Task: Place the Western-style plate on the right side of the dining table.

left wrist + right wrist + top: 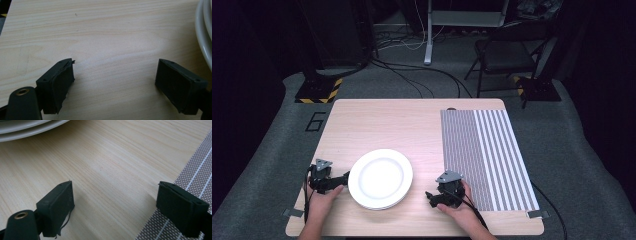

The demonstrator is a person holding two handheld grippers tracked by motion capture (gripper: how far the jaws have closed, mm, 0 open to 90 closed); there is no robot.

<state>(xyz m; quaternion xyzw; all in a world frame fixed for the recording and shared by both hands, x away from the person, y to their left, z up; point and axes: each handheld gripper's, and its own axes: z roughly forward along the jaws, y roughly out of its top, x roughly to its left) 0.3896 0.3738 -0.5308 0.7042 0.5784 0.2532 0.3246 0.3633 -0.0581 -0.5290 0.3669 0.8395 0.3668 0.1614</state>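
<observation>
I read the white plates (pixel 380 178) as a stack of two or so, judging by the doubled rim in the right gripper view (pixel 27 128), though the rims are blurred there. The stack sits on the wooden table (pixel 377 120), near its front edge and left of centre. Just left of the plates I see my left gripper (pixel 343 178), its tip right beside the rim; whether it touches I cannot tell. Its jaws stand wide apart with only bare wood between them, and the plate rim curves past at the edge of the left gripper view (pixel 203 32). To the right of the plates, clearly apart from them, my right gripper (pixel 430 197) rests low over the table, jaws spread just as wide and holding nothing. Farther right of the plates lies a striped placemat (pixel 484 155); one right jaw hangs over its near edge.
</observation>
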